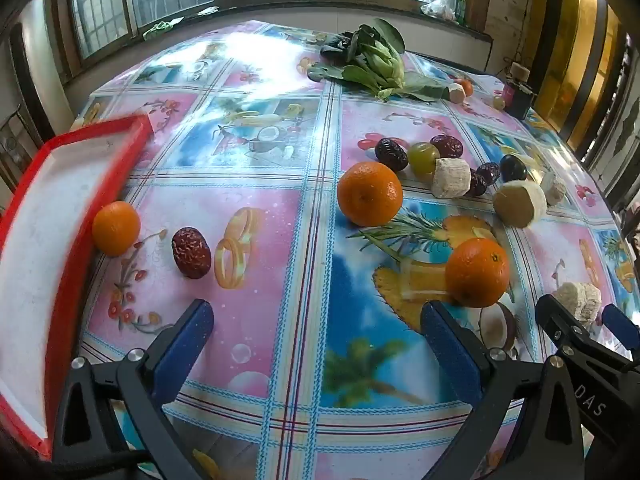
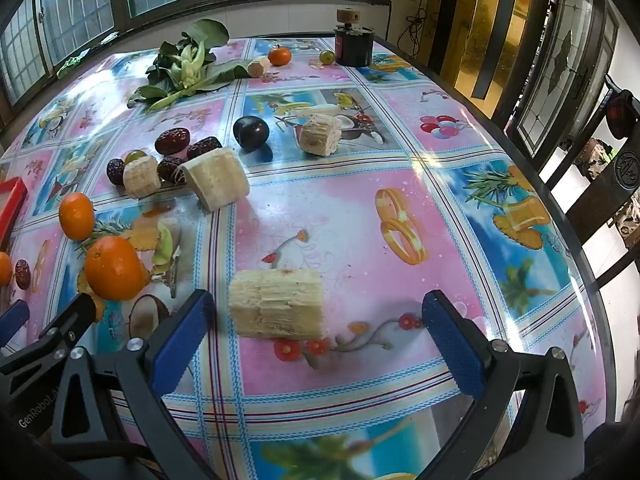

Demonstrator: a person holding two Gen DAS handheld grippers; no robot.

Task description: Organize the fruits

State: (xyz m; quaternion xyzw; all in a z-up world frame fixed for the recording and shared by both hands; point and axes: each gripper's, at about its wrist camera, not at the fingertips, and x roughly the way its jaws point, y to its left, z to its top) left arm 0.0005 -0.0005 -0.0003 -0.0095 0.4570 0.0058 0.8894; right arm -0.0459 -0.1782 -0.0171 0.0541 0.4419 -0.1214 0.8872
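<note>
We see the left gripper (image 1: 316, 328) with its jaws fully released and nothing between them; one orange (image 1: 477, 273) lies just beyond its right jaw, and the red tray (image 1: 52, 216) is beyond its left jaw. The right gripper (image 2: 318, 320) also has released jaws, and a pale peeled piece (image 2: 276, 304) rests on the surface (image 2: 360, 208) between them, nearer the left jaw, touched by neither.

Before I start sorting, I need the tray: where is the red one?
The red tray sits at the table's left edge in the left wrist view, with a small orange touching its rim and a red date just beyond.
</note>
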